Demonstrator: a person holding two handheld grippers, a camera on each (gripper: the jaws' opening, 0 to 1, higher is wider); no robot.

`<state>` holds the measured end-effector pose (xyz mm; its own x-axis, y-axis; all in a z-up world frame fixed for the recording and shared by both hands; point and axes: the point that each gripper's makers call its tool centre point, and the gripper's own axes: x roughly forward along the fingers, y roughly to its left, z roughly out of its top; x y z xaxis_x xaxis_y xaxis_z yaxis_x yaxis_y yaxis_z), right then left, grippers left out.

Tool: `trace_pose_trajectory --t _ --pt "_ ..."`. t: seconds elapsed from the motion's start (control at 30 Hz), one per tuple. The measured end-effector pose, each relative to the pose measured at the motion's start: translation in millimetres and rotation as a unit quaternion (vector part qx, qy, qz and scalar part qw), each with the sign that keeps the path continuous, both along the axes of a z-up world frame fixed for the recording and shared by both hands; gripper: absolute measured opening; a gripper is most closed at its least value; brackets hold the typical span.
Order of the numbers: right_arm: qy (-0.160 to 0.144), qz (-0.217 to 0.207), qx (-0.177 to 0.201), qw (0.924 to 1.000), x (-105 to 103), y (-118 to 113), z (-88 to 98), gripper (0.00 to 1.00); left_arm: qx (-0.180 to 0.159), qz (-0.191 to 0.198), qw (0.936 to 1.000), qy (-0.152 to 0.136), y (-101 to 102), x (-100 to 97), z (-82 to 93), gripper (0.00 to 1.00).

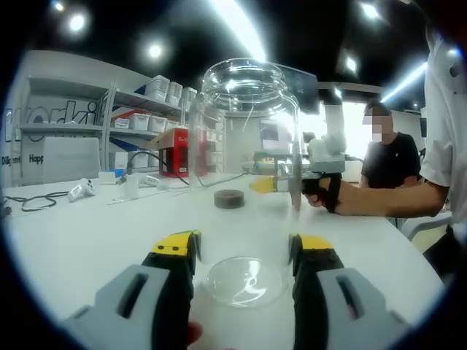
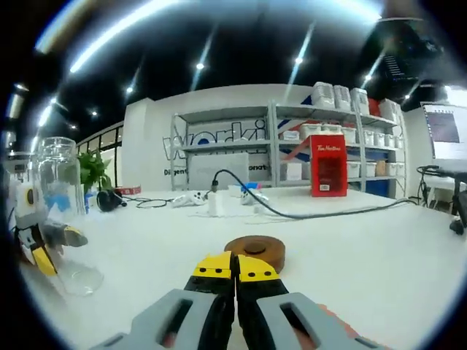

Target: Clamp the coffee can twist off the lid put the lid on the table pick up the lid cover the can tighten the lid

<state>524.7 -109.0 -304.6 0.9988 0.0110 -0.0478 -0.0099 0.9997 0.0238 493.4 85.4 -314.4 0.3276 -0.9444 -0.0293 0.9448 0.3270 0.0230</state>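
Jar of clear glass (image 1: 244,175), the coffee can of the task, stands upright on the white table (image 1: 87,240) with its mouth open at the top. The left gripper (image 1: 244,251) has it clamped: the two yellow-tipped jaws press against the lower part of the jar from both sides, and the round glass bottom shows between them. In the right gripper view the same jar (image 2: 60,211) is at the far left, with the left gripper (image 2: 44,244) around its lower part.

The lid (image 1: 229,198), a flat brown disc, lies on the table behind the jar, apart from it. In the right gripper view the lid (image 2: 254,251) lies just ahead of the right gripper (image 2: 236,268), whose yellow tips are pressed together with nothing between them. Whether the tips touch the lid I cannot tell. From the left gripper view the right gripper (image 1: 266,184) is seen through and beside the glass, held in a person's hand (image 1: 325,191).

Farther back there are shelves with white boxes (image 2: 343,98), a red box (image 2: 327,166), a black cable (image 2: 306,211) over the table, and a seated person in a black shirt (image 1: 390,157)
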Motion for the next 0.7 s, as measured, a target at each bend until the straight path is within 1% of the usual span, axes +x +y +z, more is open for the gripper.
trace_pose_trajectory --t 0.03,0.23,0.27,0.3,0.4,0.43,0.5,0.53,0.57,0.63,0.7 --pt "-0.002 -0.004 -0.002 1.0 -0.1 -1.6 0.5 0.0 0.0 0.0 1.0 0.0 0.0 0.0 0.0 0.44" --pt "0.023 0.003 0.004 0.9997 2.1 -3.8 -13.2 0.0 0.0 0.0 1.0 -0.001 -0.3 -0.6 0.1 0.44" --pt "0.031 -0.001 -0.004 0.9995 2.1 -5.4 -16.2 0.0 0.0 0.0 1.0 -0.001 -0.3 -0.7 0.2 0.44" --pt "0.033 0.0 -0.013 0.9994 2.7 -4.6 -16.6 0.0 0.0 0.0 1.0 -0.001 -0.4 -0.9 0.2 0.44" --pt "0.031 0.001 -0.034 0.9989 3.9 0.3 -15.2 0.0 0.0 0.0 1.0 -0.001 -0.4 -1.2 0.3 0.44" --pt "0.035 0.005 -0.039 0.9986 4.3 2.1 -16.6 0.0 0.0 0.0 1.0 -0.002 -0.3 -1.1 0.3 0.44" --pt "0.033 0.0 -0.046 0.9984 3.8 0.0 -15.2 0.0 0.001 0.0 1.0 -0.002 -0.3 -1.2 0.2 0.44" --pt "0.029 0.002 -0.038 0.9989 3.7 -0.7 -14.1 0.0 0.001 0.0 1.0 -0.002 -0.2 -1.2 0.2 0.44" --pt "0.03 0.006 -0.016 0.9994 4.2 0.6 -15.0 0.0 0.001 0.0 1.0 -0.003 -0.2 -1.3 0.2 0.44" --pt "0.031 -0.002 -0.013 0.9994 4.2 -5.1 -15.3 0.0 0.001 0.0 1.0 -0.003 -0.1 -1.0 0.1 0.44" --pt "0.034 0.0 -0.002 0.9994 3.7 -4.6 -16.8 0.0 0.001 0.0 1.0 -0.003 -0.2 -1.1 0.1 0.44"
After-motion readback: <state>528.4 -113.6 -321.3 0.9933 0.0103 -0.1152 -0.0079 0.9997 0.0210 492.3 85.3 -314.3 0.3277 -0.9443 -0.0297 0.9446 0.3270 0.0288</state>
